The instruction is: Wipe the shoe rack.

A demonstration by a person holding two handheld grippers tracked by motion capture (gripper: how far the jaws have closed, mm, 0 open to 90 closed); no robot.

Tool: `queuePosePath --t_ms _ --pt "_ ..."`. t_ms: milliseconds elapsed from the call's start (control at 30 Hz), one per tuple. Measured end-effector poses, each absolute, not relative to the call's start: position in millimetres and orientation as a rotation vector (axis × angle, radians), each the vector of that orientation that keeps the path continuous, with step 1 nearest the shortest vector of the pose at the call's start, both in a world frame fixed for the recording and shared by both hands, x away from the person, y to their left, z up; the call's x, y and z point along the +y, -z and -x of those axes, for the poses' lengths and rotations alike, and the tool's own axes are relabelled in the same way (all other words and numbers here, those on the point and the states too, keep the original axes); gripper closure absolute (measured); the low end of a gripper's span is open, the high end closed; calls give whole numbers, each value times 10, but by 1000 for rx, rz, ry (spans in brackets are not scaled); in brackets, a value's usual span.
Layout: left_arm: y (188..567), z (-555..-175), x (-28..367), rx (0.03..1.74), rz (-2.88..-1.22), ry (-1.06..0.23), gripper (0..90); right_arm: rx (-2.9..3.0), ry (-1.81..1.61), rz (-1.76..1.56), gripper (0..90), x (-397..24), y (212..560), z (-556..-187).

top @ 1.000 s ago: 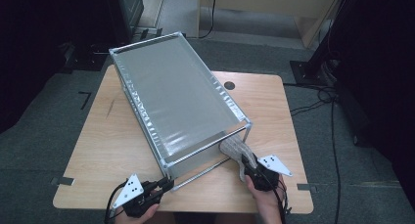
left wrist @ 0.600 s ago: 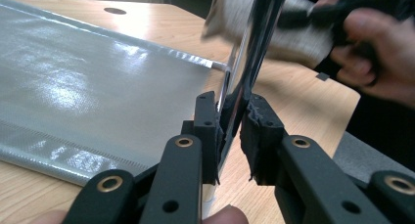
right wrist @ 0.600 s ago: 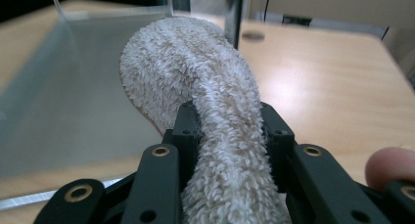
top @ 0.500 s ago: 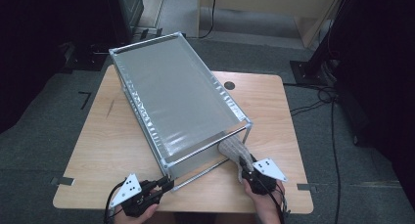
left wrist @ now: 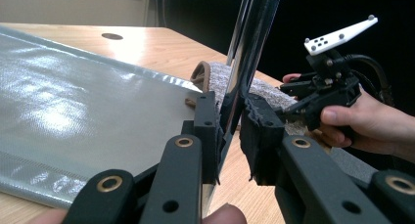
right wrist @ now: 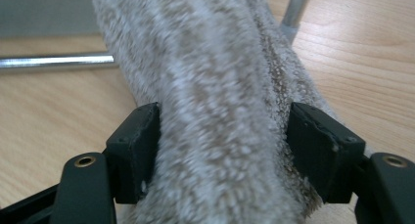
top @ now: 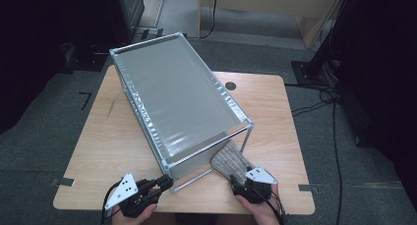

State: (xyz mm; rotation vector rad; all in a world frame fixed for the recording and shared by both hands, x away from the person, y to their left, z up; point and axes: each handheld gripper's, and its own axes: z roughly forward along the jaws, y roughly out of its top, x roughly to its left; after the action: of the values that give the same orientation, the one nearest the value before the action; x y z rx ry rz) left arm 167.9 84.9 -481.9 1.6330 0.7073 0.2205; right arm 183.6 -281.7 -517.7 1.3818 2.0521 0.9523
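Observation:
A chrome-framed rack (top: 249, 131) with a grey fabric top stands slantwise on the wooden table (top: 108, 136). My left gripper (top: 164, 182) is shut on its near corner post (left wrist: 254, 43), which runs up between the pads. A fuzzy grey slipper (top: 228, 158) with brown trim lies at the rack's near right corner, its far end under the frame. My right gripper (top: 239, 188) is at the slipper's near end. Its jaws have just been opening and now stand wide on either side of the slipper (right wrist: 210, 87), no longer squeezing it.
A chrome bottom rail (right wrist: 54, 61) runs along the table just left of the slipper. A round cable hole (top: 230, 85) sits at the table's far right. Bare wood lies left of the rack and to its right. Cables trail on the floor at the right.
The right gripper has sunk toward the table with the slipper and its jaws have spread apart. The left gripper has stayed on the corner post.

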Motion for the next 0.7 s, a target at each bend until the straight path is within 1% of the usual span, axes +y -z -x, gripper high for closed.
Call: queuePosePath --t_ms 33,100,133,200,333,433,567,700 --pt "4819 -1679 849 707 -1632 -220 779 2060 -935 -1364 330 -2804 5183 -1831" --pt "4818 -1679 848 706 -1633 -222 785 2053 -913 -1338 528 -2789 5185 -1818" --pt "4817 -1679 846 706 -1634 -223 786 2036 -914 -1342 587 -2795 5181 -1815" --pt "4816 -1678 837 703 -1637 -229 789 2010 -937 -1392 637 -2820 5159 -1836" --pt "4816 -1679 820 700 -1638 -224 788 1858 -935 -1463 651 -2850 5068 -1909" --pt "4818 -1675 798 691 -1644 -219 789 1853 -886 -1454 651 -2766 5087 -1930" --pt "4821 -1670 779 689 -1645 -218 790 1939 -824 -1365 653 -2494 5170 -1870" --pt "4822 -1669 771 691 -1646 -217 790 2045 -868 -1258 652 -2161 5151 -1742"
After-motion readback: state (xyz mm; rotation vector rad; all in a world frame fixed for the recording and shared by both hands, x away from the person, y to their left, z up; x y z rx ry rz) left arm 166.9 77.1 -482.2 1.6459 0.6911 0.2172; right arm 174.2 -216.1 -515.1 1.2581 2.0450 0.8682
